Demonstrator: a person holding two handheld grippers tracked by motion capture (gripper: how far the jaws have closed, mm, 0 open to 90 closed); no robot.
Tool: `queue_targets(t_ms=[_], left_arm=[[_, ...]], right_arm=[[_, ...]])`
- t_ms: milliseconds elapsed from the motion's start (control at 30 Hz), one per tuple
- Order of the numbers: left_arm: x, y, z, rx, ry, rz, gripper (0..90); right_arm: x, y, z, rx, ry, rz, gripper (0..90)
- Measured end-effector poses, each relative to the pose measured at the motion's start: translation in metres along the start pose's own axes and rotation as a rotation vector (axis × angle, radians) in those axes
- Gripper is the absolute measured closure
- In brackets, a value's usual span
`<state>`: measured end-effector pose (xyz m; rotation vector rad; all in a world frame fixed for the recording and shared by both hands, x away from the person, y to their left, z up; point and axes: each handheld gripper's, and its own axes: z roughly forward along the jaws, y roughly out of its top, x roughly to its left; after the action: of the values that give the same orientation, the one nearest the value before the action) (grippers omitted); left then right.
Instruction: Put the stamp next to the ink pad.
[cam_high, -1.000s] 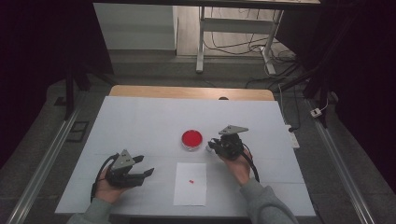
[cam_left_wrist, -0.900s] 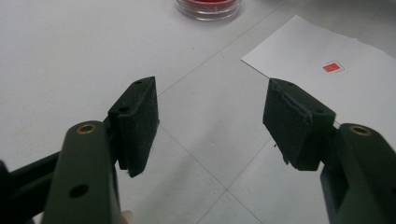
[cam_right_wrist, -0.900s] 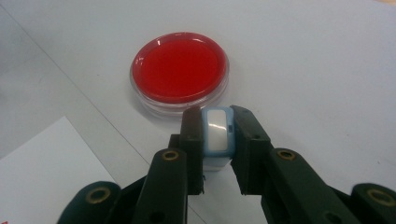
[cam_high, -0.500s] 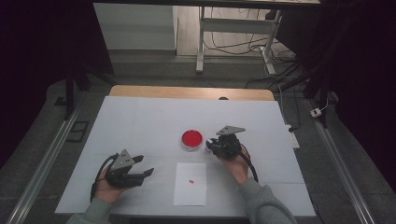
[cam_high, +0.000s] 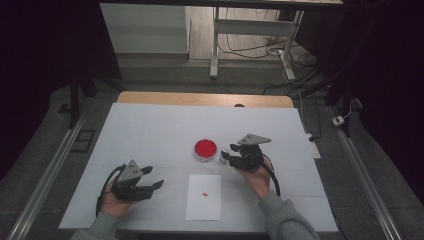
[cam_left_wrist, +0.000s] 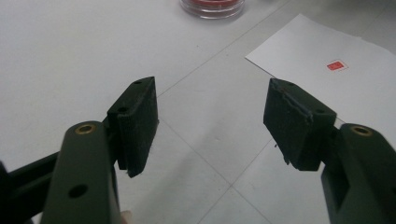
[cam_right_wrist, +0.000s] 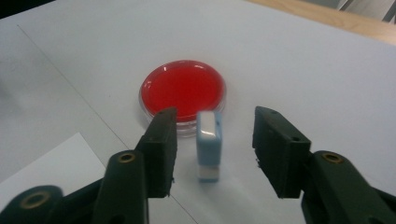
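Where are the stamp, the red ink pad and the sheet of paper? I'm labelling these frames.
stamp (cam_right_wrist: 208, 135): right gripper view, its pale blue side.
red ink pad (cam_right_wrist: 183, 88): right gripper view, middle of the red surface.
sheet of paper (cam_high: 202, 205): high view, bare white part below the red mark.

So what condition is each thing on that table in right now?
Stamp: standing upright on the table beside the ink pad, between the right claw's jaws, untouched.
Ink pad: uncovered, red surface showing.
Paper sheet: lying flat, one small red stamp mark on it.
Right claw: jaws have just been opening, now apart from the stamp.
Left claw: open, nothing between its jaws.
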<state>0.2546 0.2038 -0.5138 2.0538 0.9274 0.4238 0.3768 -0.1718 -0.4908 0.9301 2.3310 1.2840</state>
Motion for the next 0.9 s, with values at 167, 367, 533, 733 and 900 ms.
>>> queue_targets(t_ms=[167, 367, 533, 733, 900], left_arm=[[0.002, -0.002, -0.001, 0.004, -0.002, -0.007, 34.7], [0.002, -0.003, -0.001, 0.007, -0.011, -0.01, 34.4], [0.003, -0.004, -0.002, 0.007, -0.013, -0.015, 34.2], [0.003, -0.003, -0.001, 0.008, -0.015, -0.011, 34.1], [0.003, -0.003, -0.001, 0.008, -0.015, -0.01, 34.1]], right_arm=[[-0.003, -0.006, -0.023, -0.05, 0.007, -0.022, 44.4], [-0.007, -0.024, -0.058, -0.081, 0.014, -0.057, 43.9], [-0.013, -0.042, -0.084, -0.089, 0.005, -0.073, 43.7], [-0.019, -0.062, -0.105, -0.084, -0.003, -0.074, 43.7], [-0.022, -0.07, -0.114, -0.077, -0.008, -0.07, 44.1]])
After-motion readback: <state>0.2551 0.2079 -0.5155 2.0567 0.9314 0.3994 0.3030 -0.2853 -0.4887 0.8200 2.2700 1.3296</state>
